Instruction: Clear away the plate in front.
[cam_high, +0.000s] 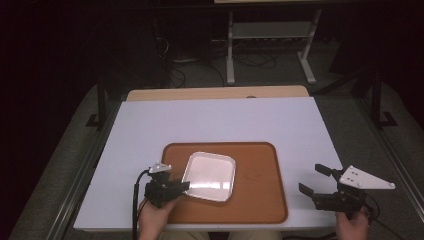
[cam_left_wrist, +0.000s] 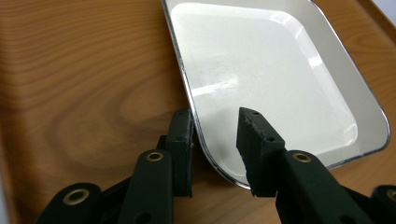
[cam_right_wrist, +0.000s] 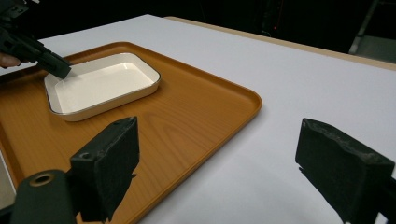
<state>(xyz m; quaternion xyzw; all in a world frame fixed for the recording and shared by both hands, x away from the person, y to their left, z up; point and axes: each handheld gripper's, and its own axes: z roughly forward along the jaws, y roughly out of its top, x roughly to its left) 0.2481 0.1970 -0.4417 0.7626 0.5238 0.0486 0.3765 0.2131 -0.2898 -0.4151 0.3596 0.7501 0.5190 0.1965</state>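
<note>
A shallow white enamel dish with a thin dark rim (cam_high: 209, 176) lies on a brown wood-grain serving tray (cam_high: 260, 200) at the near edge of a white-topped table (cam_high: 220, 120). The left gripper (cam_high: 183, 186) stands at the dish's near left corner, its jaws parted and straddling the rim there, one outside over the tray and one over the dish's floor; in the left gripper view (cam_left_wrist: 215, 140) neither pad presses on the rim, so the dish (cam_left_wrist: 275, 79) appears ungripped. The dish's longer side runs roughly away from that corner, to the far right. The right gripper (cam_high: 314, 181) is held well apart to the right, beyond the tray's edge, jaws wide open on nothing. Seen from the right gripper view (cam_right_wrist: 215, 154), the tray (cam_right_wrist: 196, 116) is otherwise bare, with nothing standing between dish (cam_right_wrist: 100, 86) and either hand. The left hand is much the nearer.
</note>
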